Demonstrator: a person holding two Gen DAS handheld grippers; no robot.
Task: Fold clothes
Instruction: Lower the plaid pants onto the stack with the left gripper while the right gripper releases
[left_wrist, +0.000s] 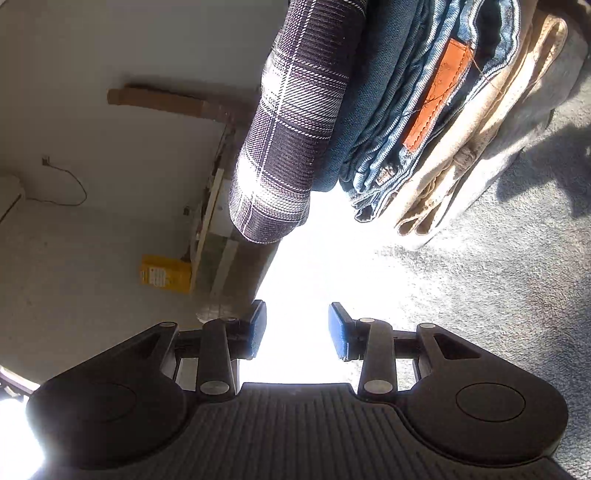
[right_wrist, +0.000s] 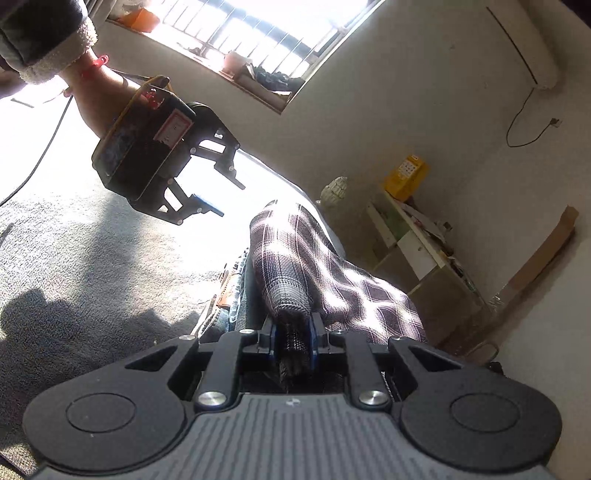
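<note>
A folded plaid garment (right_wrist: 295, 266), dark with white lines, lies on top of a pile of folded clothes. My right gripper (right_wrist: 293, 334) is shut on its near edge. In the left wrist view the same plaid garment (left_wrist: 291, 122) tops the pile, with folded blue jeans (left_wrist: 413, 107) bearing an orange patch and a beige garment (left_wrist: 465, 162) beneath. My left gripper (left_wrist: 297, 330) is open and holds nothing, a short way off from the pile. It shows in the right wrist view as the left gripper (right_wrist: 229, 195), held by a hand (right_wrist: 99, 96).
The pile rests on a grey carpet-like surface (left_wrist: 509, 277) with a harsh sunlit patch. A shelf unit (right_wrist: 413, 243) with a yellow box (right_wrist: 406, 177) stands by the white wall. A barred window (right_wrist: 236, 33) and an air conditioner (right_wrist: 524, 44) sit higher up.
</note>
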